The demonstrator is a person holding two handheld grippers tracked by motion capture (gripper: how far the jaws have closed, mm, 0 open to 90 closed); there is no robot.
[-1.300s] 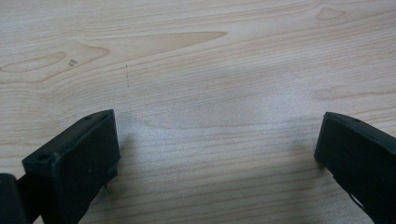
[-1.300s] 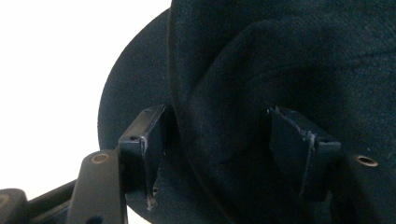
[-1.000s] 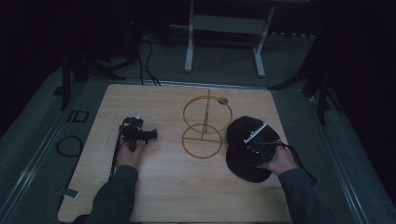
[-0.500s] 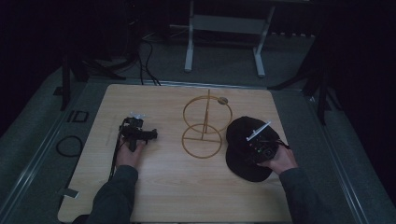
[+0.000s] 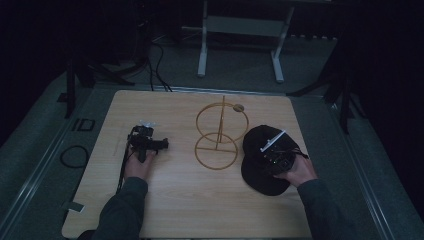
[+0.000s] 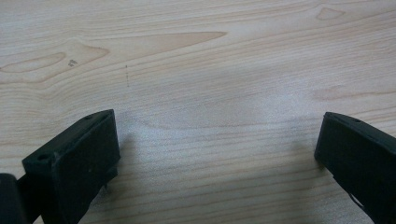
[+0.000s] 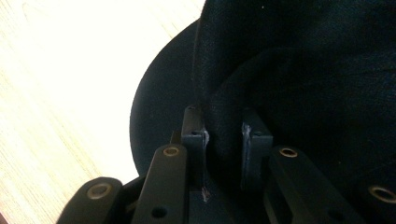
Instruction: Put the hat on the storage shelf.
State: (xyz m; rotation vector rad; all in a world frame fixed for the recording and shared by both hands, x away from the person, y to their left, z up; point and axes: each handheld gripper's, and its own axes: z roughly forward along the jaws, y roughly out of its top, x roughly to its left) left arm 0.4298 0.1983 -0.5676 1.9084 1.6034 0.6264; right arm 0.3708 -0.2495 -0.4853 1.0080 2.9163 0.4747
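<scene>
pinching a fold of the black cap (image 7: 299,70) with the right tool (image 7: 224,133).

**Right gripper on the black cap, left gripper resting apart**

On the wooden table (image 5: 200,200), the right gripper (image 5: 272,157) sits on a black cap (image 5: 257,145) near the table's right edge, the right hand (image 5: 297,172) behind it. A gold wire stand (image 5: 220,132) of two rings on an upright post stands mid-table, just beside the cap. The left gripper (image 5: 155,145) lies on bare wood well to the left, held by the left hand (image 5: 137,165), its cable (image 5: 122,170) trailing back beside the sleeve.
</scene>
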